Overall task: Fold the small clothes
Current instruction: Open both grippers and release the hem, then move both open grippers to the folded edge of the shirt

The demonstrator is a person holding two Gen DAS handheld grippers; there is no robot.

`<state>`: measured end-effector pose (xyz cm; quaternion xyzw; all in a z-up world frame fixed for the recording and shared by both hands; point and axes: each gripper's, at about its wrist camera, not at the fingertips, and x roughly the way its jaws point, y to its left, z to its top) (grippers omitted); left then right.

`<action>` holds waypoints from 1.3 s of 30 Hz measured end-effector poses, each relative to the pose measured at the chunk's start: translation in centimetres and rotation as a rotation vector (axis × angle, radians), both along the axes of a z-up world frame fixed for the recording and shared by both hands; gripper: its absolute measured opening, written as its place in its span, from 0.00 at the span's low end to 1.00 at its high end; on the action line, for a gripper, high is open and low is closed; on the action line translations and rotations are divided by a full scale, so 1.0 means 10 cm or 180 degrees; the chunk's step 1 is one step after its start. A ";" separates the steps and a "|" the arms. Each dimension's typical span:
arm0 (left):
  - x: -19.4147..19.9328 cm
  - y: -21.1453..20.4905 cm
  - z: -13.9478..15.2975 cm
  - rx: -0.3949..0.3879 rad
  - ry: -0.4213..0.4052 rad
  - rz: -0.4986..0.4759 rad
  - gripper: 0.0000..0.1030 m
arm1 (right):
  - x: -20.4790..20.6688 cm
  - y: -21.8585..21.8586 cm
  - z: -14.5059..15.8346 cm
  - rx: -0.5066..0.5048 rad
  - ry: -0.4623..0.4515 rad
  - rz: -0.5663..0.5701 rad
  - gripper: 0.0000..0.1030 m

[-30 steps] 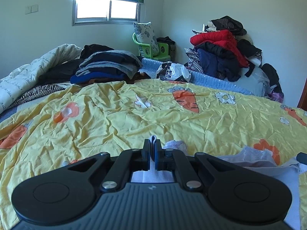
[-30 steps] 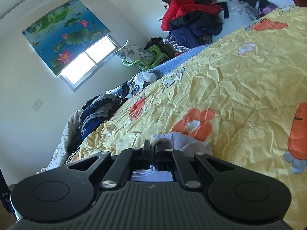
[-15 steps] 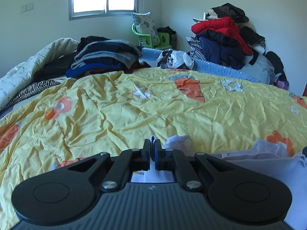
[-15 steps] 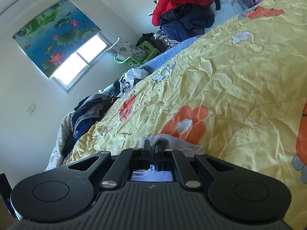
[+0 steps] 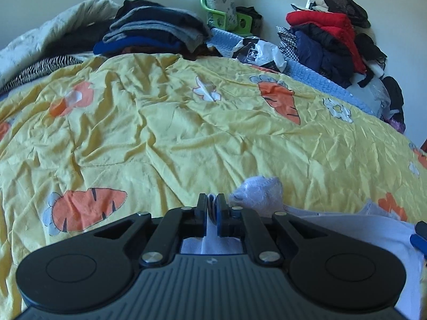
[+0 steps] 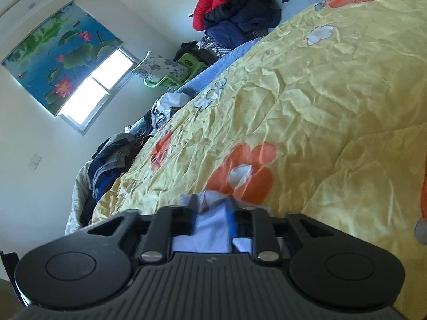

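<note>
- Since a second back, both our hands have dipped toward the bed: the window has almost slid out of the top of the left wrist view, and the rumpled yellow quilt with orange carrots and flowers (image 5: 165,133) fills more of it. The right gripper (image 6: 212,213) has just been opening; its blurred jaws now stand apart with cloth between them, no longer pressing on it.
- The left gripper (image 5: 212,204) is pressed together, pinching a fold of the small pale lilac-white garment (image 5: 333,229), which lies on the near edge of the quilt, spreading to the right.
- We reckon we're at the end of one fold: edge carried over, laid down, right side letting go.
- Next move probably calls for the left side to let go too, then both tongs backing out without dragging the fold open, then a fresh grab for the following fold.
- Hard to tell: the gripper bodies hide most of the garment, so we can't say what kind it is or how neat the fold lies. The bunched white lump (image 5: 260,189) just right of the left tips may be a sleeve or a separate sock.
</note>
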<state>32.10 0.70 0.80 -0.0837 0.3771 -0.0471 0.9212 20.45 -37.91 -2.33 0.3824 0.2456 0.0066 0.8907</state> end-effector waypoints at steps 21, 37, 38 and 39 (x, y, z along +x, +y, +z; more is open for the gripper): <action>-0.22 0.11 0.25 -0.0117 -0.0406 -0.0076 0.64 | 0.51 1.07 0.14 -0.2038 0.0458 0.0962 0.52; -0.25 -0.46 -0.22 0.0626 -0.0132 -0.0442 0.64 | 0.55 1.32 0.16 -0.2581 0.0601 0.0788 0.70; -0.26 -0.47 -0.23 0.0653 -0.0145 -0.0447 0.65 | 0.51 1.32 0.18 -0.2581 0.0552 0.0748 0.71; -0.26 -0.48 -0.23 0.0679 -0.0157 -0.0449 0.67 | 0.46 1.34 0.20 -0.2601 0.0488 0.0743 0.72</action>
